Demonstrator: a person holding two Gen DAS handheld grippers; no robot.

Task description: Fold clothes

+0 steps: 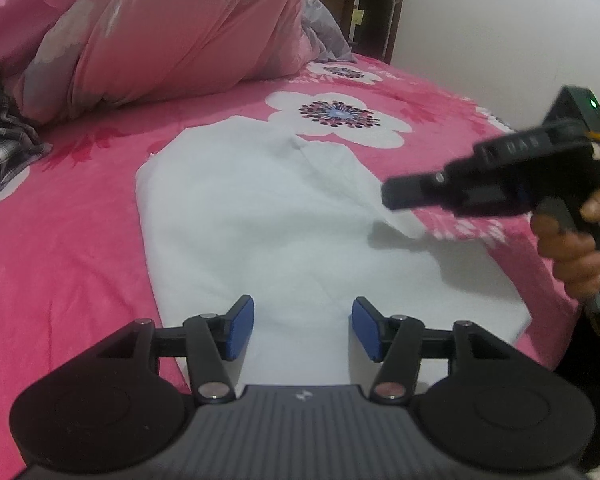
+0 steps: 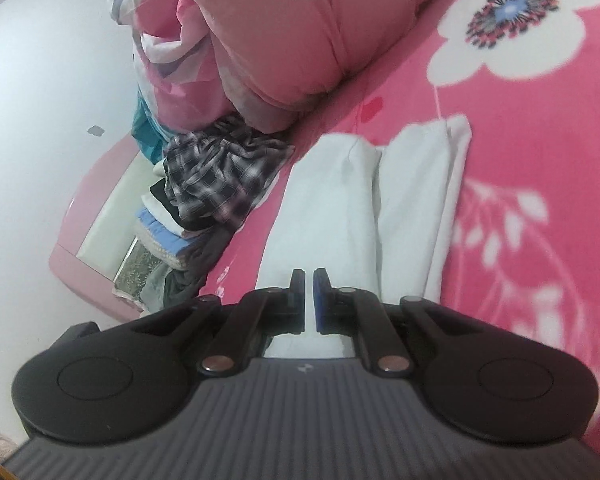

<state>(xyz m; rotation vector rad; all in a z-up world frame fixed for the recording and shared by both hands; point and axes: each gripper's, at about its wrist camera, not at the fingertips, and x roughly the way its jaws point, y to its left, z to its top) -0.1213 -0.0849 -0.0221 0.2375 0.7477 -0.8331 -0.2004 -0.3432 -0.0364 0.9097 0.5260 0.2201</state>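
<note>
A white garment [image 1: 240, 220] lies spread flat on the pink flowered bed sheet [image 1: 60, 260]. My left gripper [image 1: 303, 328] hovers open over the garment's near edge, its blue pads wide apart with nothing between them. A hand [image 1: 572, 248] holds my right gripper [image 1: 392, 196] at the garment's right side, where a flap of the cloth rises to its tip and casts a shadow. In the right wrist view the right gripper [image 2: 309, 300] is shut, with white cloth in the thin slit between the pads. The white garment [image 2: 332, 208] runs forward from there as a folded strip.
A bundled pink duvet [image 1: 160, 32] fills the back left of the bed. A crumpled plaid garment [image 1: 0, 148] lies at the left edge. The plaid garment [image 2: 220, 172] rests beside a stack of folded clothes [image 2: 160, 236] by the white wall.
</note>
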